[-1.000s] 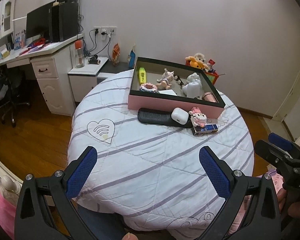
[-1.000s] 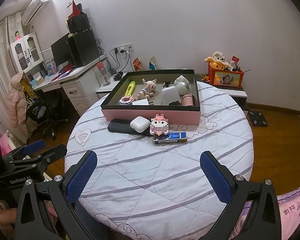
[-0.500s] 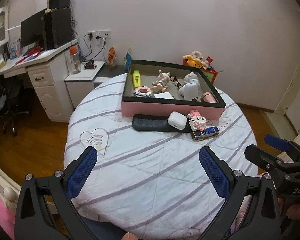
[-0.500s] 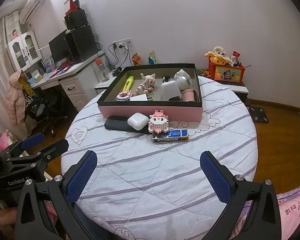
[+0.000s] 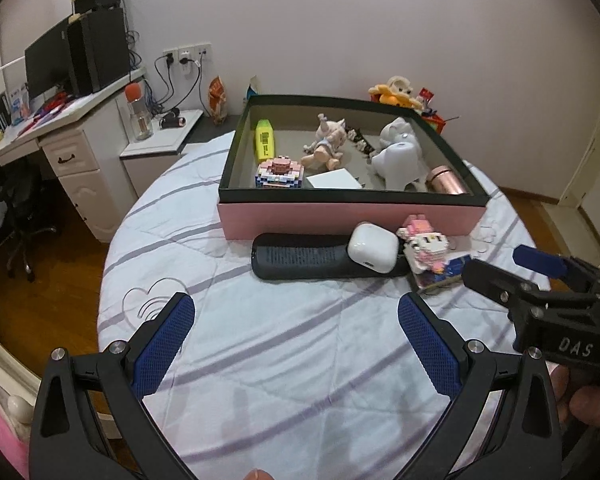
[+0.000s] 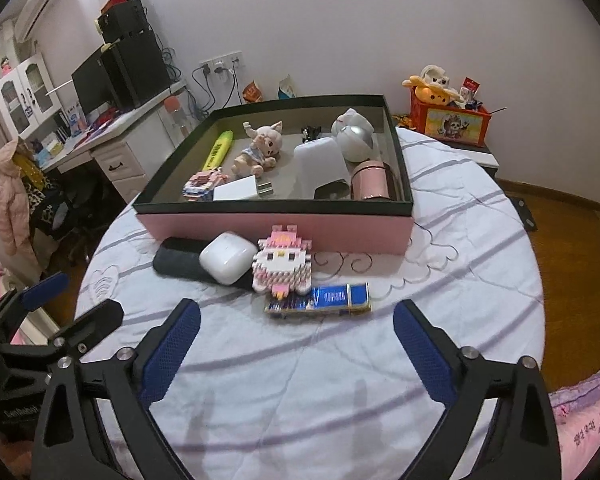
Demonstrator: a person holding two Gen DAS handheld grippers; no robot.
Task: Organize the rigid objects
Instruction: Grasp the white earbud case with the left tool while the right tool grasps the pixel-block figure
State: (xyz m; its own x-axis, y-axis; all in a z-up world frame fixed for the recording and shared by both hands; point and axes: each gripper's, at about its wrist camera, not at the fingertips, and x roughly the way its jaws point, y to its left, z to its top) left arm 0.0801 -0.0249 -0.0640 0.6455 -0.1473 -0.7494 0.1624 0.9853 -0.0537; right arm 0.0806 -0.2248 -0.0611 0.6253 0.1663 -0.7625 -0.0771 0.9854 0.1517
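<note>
Two pairs of tongs hang over a round desk covered in a white quilted cloth with grey stripes.

From the left wrist view, the left tongs stand spread wide above bare cloth near the desk's front edge, with nothing between the blue pads. Toward the far edge sits a pink box with a dark rim, open at the top. Inside it lie a yellow highlighter, a small block-built figure, a pig doll, a white plug, a white rounded toy and a pink tube. Just in front of the box's near wall lies a dark remote-like bar, with a white earbud case resting on its right end. Beside that stands a pink and white block figure on a flat blue packet. The right tongs reach in from the right edge, close to the packet.

From the right wrist view, the right tongs are wide apart but closing, with nothing between them; the blue packet lies just beyond the fingertips. The block figure leans on the packet's far side, touching the earbud case, which lies on the dark bar. The pink box stands behind them. The left tongs show at the left edge, also spread.
</note>
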